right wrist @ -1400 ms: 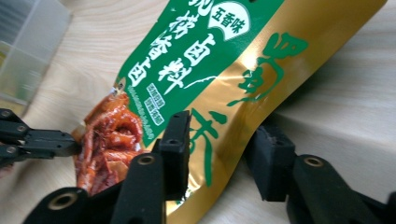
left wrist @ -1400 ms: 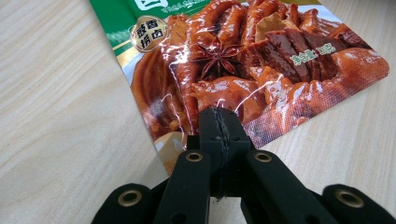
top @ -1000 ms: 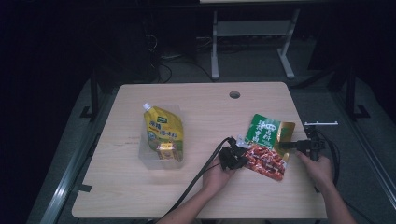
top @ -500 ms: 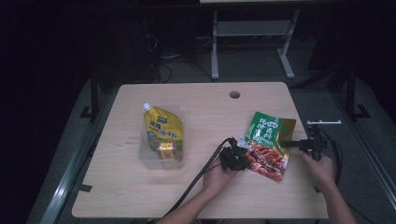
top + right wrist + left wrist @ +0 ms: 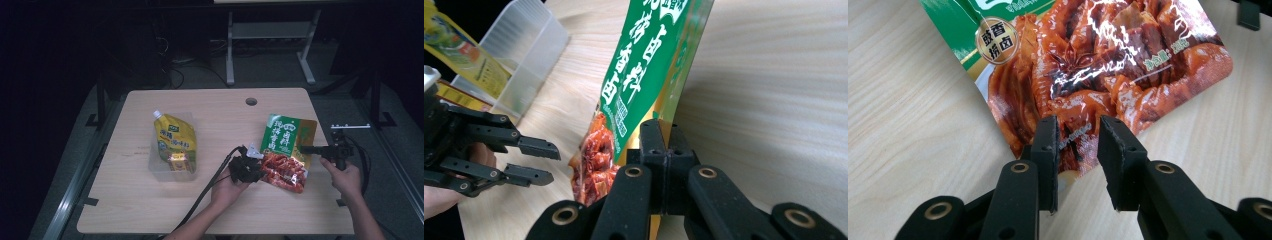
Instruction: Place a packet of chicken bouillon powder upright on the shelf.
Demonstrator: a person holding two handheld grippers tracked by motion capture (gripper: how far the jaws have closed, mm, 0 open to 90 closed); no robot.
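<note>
- The counter (image 5: 150, 210) is pale wood and carries everything; both pairs of tongs work over its right half.
- A clear tub (image 5: 172, 167) sits well to the left of the left tongs, with a yellow pouch (image 5: 174, 137) lying partly in it and partly over its far rim.
- The packet (image 5: 287, 150), green at its far end and red at its near end, lies between the two pairs of tongs. Its right edge is lifted off the counter, so it stands tilted in the right gripper view (image 5: 644, 85).
- The right tongs (image 5: 303, 149) are pressed together on the packet's right edge, pinching the gold border; in their own view (image 5: 666, 150) the jaws meet with the film caught between them.
- The left tongs (image 5: 261, 161) sit at the packet's near-left corner. Their jaws have just been opening and now stand spread; in their own view (image 5: 1077, 162) the red corner (image 5: 1073, 145) lies in the gap, with the pads off it.
</note>
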